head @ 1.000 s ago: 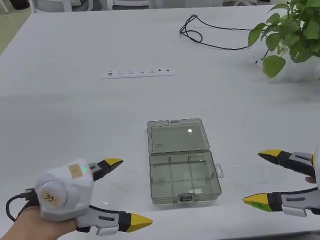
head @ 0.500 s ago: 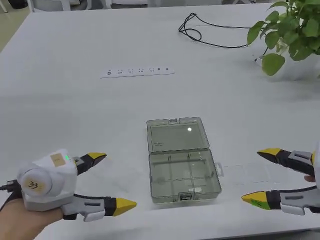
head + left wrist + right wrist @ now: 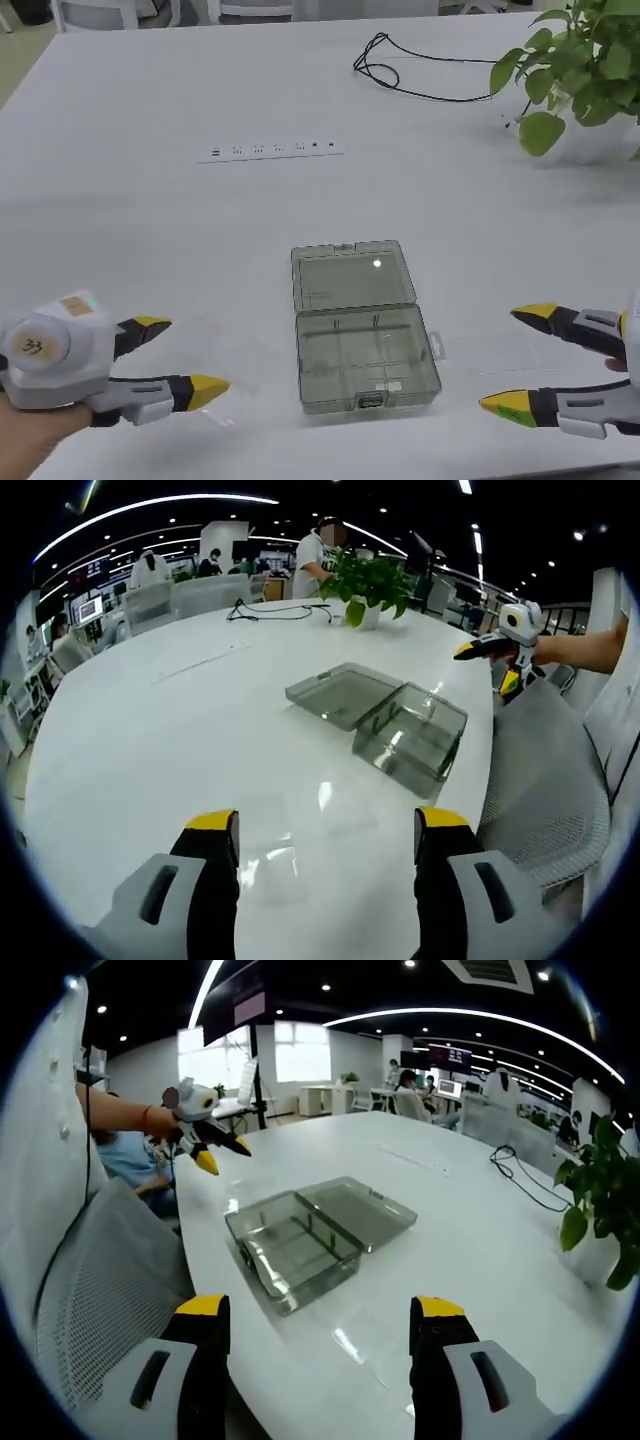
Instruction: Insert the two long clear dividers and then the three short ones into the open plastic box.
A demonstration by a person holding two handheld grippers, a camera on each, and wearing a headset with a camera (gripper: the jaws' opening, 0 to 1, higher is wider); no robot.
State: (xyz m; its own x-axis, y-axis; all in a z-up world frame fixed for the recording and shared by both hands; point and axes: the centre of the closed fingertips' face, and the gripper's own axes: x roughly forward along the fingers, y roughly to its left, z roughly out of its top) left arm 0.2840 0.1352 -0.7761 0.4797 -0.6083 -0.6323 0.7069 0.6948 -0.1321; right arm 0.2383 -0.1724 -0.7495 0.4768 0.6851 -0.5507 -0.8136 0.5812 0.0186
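Observation:
The smoky clear plastic box point(image 3: 367, 357) lies open mid-table, with its lid point(image 3: 352, 275) flat behind it. Faint ridges show inside; I cannot tell whether a divider stands in it. Thin clear dividers point(image 3: 492, 349) lie flat on the table right of the box, barely visible. More clear pieces point(image 3: 285, 855) lie in front of my left gripper point(image 3: 325, 825). That left gripper point(image 3: 180, 357) hovers open and empty, well left of the box point(image 3: 410, 735). My right gripper point(image 3: 515, 360) is open and empty to the right of the box point(image 3: 295, 1245), just before those dividers.
A white power strip point(image 3: 270, 150) lies beyond the box. At the back are a coiled black cable point(image 3: 400, 70) and, at the right, a potted plant point(image 3: 580, 70). A grey mesh chair point(image 3: 545, 800) stands at the table's near edge.
My left gripper has drawn back to the left, away from the box, still open. The right gripper has barely moved.

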